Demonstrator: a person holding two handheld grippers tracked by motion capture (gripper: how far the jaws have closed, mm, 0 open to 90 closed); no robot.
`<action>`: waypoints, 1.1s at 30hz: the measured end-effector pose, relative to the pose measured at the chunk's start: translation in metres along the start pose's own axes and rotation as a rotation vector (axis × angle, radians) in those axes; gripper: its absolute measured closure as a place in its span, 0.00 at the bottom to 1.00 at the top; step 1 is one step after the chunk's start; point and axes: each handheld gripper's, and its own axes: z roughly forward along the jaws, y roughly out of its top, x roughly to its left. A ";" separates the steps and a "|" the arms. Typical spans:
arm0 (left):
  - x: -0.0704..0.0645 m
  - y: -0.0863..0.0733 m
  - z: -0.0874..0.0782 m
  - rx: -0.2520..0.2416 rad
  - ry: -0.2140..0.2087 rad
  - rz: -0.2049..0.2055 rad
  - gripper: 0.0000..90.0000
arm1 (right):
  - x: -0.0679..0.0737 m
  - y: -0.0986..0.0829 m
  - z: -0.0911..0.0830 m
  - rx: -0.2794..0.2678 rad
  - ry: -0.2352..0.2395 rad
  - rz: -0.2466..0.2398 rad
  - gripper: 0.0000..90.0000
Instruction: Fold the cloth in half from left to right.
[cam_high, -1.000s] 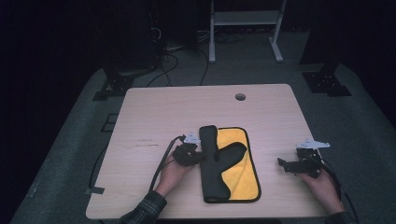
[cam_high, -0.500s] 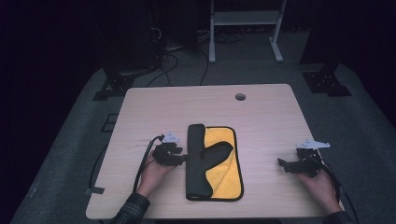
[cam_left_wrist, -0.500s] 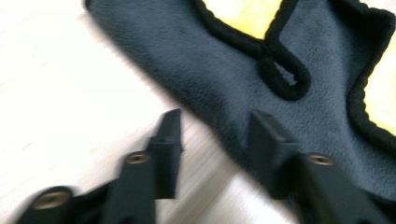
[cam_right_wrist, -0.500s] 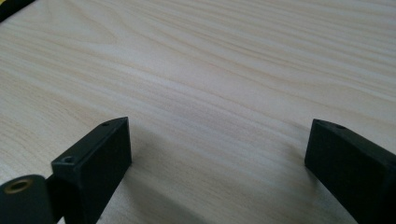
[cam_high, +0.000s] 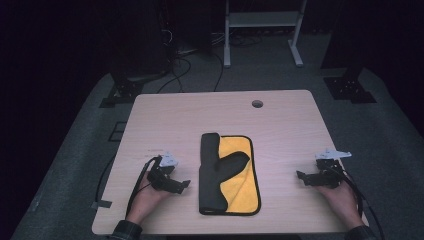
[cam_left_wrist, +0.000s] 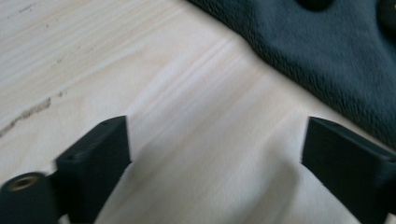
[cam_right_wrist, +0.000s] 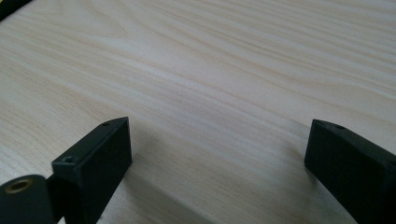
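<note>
A folded cloth (cam_high: 227, 172), dark grey on the outside and yellow inside, lies flat near the table's front middle. Its grey fleece edge (cam_left_wrist: 322, 51) fills the upper right of the left gripper view. My left gripper (cam_high: 184, 185) rests on the wood just left of the cloth, open, with nothing between its jaws (cam_left_wrist: 215, 154). Far to the right, near the table's right edge, my right gripper (cam_high: 301, 176) lies open over bare wood (cam_right_wrist: 217, 149), pointing toward the cloth.
The light wooden table (cam_high: 225, 115) has a round cable hole (cam_high: 257, 103) near its back edge. Cables trail from both grippers over the front edge. Behind the table stand a white frame (cam_high: 262, 20) and dark stands on grey floor.
My left gripper let go of the cloth and drew back to the left onto bare wood. The cloth slid left during the second and now lies still. The right gripper stayed put.
</note>
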 end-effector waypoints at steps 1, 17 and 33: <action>0.000 -0.003 0.000 0.010 -0.012 0.006 0.02 | 0.000 0.000 0.000 0.002 0.000 0.000 0.07; 0.003 -0.018 0.000 -0.056 -0.017 0.038 0.00 | 0.011 0.016 -0.005 0.015 0.070 -0.030 0.08; 0.003 -0.017 0.000 -0.056 -0.008 0.033 0.00 | 0.037 0.060 0.001 -0.065 0.178 -0.123 0.13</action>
